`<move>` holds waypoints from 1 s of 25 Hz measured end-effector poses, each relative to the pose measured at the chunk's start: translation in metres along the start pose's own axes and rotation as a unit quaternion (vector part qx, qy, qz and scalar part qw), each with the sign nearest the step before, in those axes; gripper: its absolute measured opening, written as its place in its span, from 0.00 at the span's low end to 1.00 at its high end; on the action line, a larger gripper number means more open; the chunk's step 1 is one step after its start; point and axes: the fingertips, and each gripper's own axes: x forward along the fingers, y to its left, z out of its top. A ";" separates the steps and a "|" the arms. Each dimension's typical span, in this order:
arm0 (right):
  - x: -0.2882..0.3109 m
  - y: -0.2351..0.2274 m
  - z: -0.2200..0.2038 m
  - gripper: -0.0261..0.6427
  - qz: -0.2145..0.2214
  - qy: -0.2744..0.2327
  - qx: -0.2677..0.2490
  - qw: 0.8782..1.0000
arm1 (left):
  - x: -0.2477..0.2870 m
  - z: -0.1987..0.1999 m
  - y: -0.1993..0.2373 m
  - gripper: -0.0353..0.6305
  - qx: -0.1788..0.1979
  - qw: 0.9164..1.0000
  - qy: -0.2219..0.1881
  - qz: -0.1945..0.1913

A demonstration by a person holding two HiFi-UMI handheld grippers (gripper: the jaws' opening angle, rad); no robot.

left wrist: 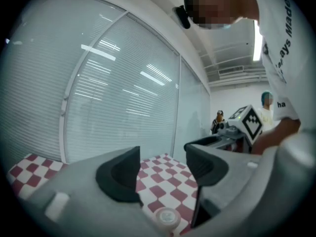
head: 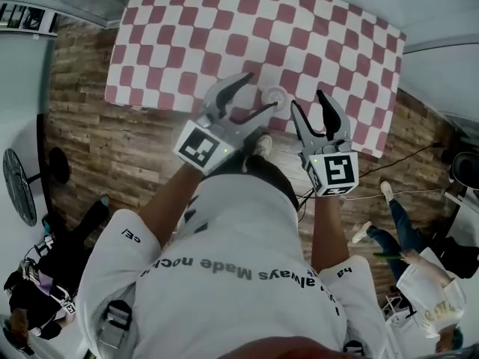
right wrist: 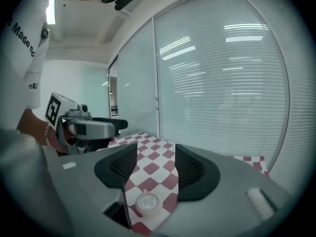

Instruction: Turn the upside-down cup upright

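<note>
- Head view showed the cup (head: 275,96), small and whitish, standing upside down on the red-and-white checked table (head: 187,36), near the table's lower edge at frame centre.
- Its round base faced up and carried a faint moulded mark.
- The left tongs (head: 262,90) and right tongs (head: 307,99) both stood partway open and empty, clear of the cup.

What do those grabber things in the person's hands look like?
The left gripper and right gripper are grey with curved black-padded fingers. Each carries a white cube with black square markers. The person wears a short-sleeved white T-shirt with dark lettering.
</note>
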 end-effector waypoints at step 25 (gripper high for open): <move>-0.119 0.020 0.130 0.36 -0.099 -0.099 -0.017 0.990 | -0.101 0.114 0.014 0.47 0.023 0.977 -0.056 0.205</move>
